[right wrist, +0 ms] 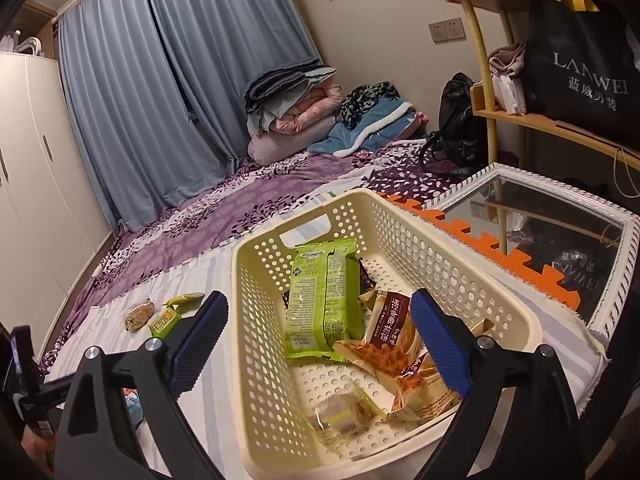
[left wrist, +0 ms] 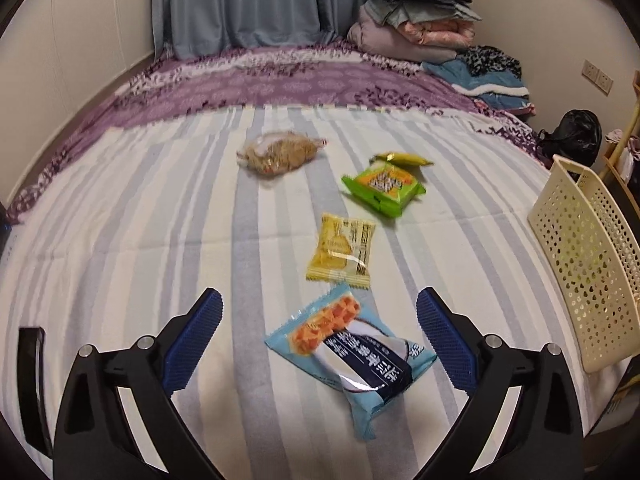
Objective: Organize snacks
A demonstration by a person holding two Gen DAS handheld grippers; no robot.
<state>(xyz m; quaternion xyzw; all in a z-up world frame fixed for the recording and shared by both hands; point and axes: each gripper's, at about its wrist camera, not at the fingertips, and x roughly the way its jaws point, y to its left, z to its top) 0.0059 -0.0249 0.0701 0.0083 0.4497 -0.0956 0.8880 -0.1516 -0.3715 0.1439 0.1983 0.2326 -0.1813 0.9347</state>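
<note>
**Some snacks in, five still out**

My left gripper [left wrist: 320, 340] is wide open, holding nothing. The light blue crinkly snack packet [left wrist: 352, 364] lies between its jaws on the striped bed sheet [left wrist: 120, 240]. At 12 o'clock wait a yellow packet [left wrist: 342, 254], a green packet [left wrist: 382, 188], a small gold wrapper [left wrist: 402, 158] and a clear bag of brown bits [left wrist: 280, 156].

My right gripper [right wrist: 320, 340] hangs open and empty over the cream plastic basket with holes [right wrist: 420, 232], which already holds several snacks. I think we are about half done.
</note>
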